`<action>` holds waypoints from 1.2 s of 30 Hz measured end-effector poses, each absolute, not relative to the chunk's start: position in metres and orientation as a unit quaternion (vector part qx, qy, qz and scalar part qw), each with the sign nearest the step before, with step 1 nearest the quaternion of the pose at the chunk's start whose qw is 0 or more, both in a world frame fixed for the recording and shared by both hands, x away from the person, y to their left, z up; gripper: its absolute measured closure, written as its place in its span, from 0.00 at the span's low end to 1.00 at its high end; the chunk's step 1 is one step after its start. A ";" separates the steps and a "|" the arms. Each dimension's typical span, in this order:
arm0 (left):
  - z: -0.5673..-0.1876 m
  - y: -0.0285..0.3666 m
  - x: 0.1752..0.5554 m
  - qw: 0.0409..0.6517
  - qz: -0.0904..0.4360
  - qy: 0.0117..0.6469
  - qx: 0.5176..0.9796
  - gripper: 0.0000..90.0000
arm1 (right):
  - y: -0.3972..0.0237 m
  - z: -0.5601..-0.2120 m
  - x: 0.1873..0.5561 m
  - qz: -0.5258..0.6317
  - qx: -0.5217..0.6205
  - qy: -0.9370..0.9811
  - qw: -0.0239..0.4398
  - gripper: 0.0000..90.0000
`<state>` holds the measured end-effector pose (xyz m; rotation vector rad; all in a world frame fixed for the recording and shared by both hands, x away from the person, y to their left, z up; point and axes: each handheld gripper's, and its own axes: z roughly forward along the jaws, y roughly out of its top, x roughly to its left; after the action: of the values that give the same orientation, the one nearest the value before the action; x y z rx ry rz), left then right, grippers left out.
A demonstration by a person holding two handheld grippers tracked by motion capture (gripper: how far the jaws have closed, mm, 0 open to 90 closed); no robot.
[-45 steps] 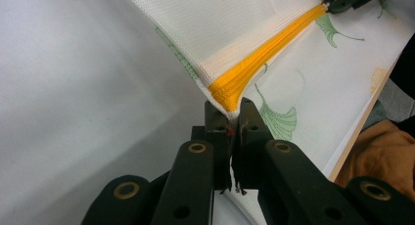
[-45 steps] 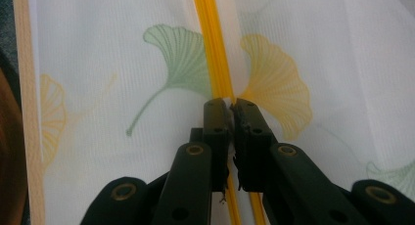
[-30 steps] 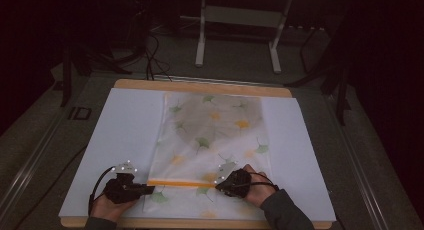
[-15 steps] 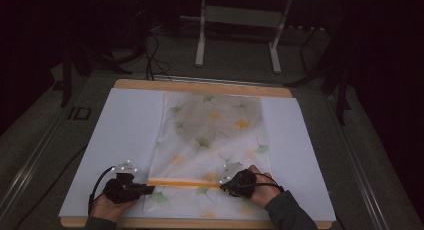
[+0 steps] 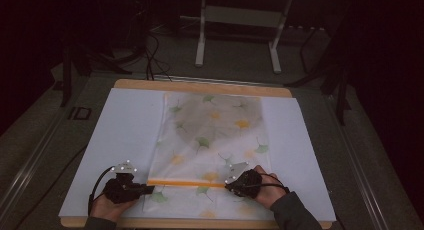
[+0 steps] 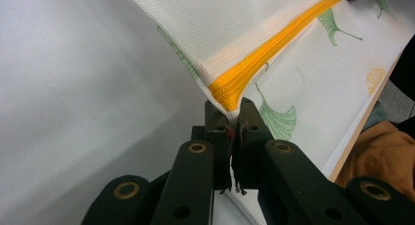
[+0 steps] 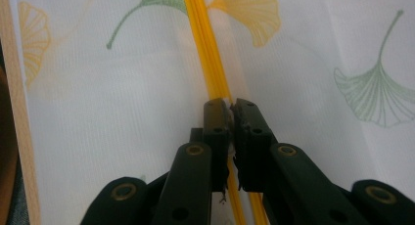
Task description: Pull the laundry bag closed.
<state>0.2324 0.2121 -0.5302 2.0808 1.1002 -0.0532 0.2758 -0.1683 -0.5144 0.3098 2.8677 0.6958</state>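
A white mesh bag (image 5: 215,140) printed with green and yellow ginkgo leaves lies flat in the middle of the high view, on a white sheet (image 5: 125,135) that covers the wooden surface (image 5: 200,85). An orange zipper (image 5: 185,183) runs across the bag near the lower edge of the frame.

The left tool (image 5: 145,189), at the lower left of the high view, is closed on the zipper's left end. In the left gripper view its jaws are pinched together on the tip of the orange zipper (image 6: 230,100) at the bag's corner (image 6: 215,63), and the zipper stretches away toward the upper right of that frame.

The right tool (image 5: 229,186), at the lower centre-right of the high view, is closed on the zipper farther along. In the right gripper view its jaws meet over the orange zipper (image 7: 205,44), which runs up the middle of the frame between leaf prints on the mesh (image 7: 122,102).
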 end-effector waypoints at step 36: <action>-0.530 0.213 0.232 0.385 -0.020 0.432 0.815 0.96 | -0.193 -0.513 0.276 0.224 0.119 0.963 0.088 0.94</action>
<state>0.2323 0.2128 -0.5300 2.0776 1.1017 -0.0498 0.2763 -0.1925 -0.5132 0.3540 2.8672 0.6668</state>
